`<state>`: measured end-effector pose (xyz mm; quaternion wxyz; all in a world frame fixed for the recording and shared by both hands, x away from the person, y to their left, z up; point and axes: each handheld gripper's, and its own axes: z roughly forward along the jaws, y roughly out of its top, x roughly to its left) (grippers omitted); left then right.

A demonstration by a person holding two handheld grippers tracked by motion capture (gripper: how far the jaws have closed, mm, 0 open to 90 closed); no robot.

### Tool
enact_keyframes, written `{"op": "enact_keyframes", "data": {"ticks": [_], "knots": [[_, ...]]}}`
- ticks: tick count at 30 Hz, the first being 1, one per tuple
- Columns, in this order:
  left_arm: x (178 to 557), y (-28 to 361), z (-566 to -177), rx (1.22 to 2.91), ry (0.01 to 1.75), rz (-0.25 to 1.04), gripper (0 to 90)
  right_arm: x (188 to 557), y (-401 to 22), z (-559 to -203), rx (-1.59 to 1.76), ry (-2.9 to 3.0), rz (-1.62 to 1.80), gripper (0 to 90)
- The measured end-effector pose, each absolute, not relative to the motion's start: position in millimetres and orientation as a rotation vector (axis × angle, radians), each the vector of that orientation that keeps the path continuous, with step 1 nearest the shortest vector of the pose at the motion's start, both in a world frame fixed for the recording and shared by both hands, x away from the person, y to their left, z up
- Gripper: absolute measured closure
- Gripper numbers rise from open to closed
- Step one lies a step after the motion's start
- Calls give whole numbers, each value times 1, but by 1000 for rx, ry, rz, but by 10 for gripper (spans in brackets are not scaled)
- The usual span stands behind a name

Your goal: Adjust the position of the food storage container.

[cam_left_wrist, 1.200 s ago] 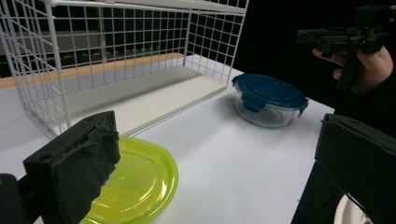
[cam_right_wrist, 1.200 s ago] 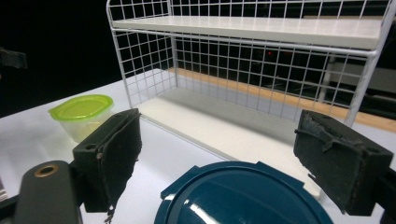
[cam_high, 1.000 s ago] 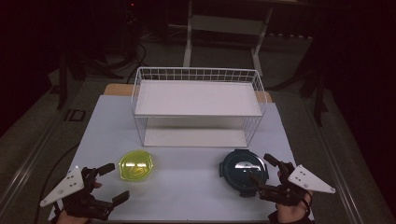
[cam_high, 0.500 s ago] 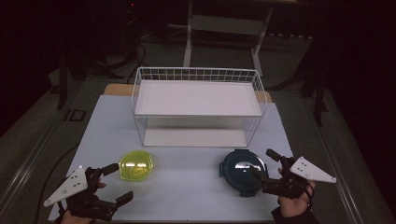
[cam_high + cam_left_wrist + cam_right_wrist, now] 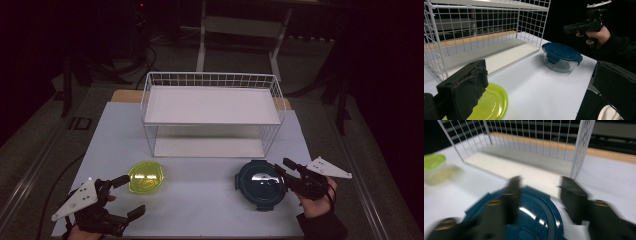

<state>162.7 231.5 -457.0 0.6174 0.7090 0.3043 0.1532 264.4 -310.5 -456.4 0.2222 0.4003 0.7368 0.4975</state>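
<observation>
1. Two containers sat on the white table, near its front edge: a round glass container with a blue lid toward the right front corner, and a yellow-green lidded container toward the left front, both in front of the white wire rack.
2. The right gripper reached in from the table's right edge, its jaws just having narrowed; in the right gripper view they straddled the rim of the blue lid at its far right side, but blur left it unclear whether the pads pressed yet.
3. The left gripper waited with jaws spread wide, released, just in front of the yellow-green container and gripping nothing.
4. Judged risk: a bite on the lid's edge alone, well off centre, could pop a latch or let the heavy glass bowl tip and slip out on lifting.
5. Another risk: closing while the hand was moving could shove the container toward the rack's front corner post.
</observation>
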Motion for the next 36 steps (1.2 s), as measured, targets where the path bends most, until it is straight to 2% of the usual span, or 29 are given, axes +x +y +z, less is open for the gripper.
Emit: {"op": "enact_keyframes", "data": {"ticks": [2, 4, 6, 7, 18, 36], "knots": [[163, 231, -457, 1631, 702, 351, 0, 269, -313, -460, 1110, 2075, 1342, 726], [163, 231, -458, 1635, 700, 350, 0, 274, -315, -463, 1125, 2094, 1312, 787], [163, 231, -458, 1636, 699, 346, 0, 277, -315, -465, 1138, 2100, 1297, 807], [163, 230, -458, 1639, 699, 344, 0, 283, -318, -470, 1173, 2106, 1276, 879], [164, 230, -459, 1645, 698, 335, 0, 304, -322, -494, 1281, 2138, 1196, 900], [165, 227, -461, 1659, 691, 327, 0, 299, -302, -500, 1297, 2185, 1219, 900]]}}
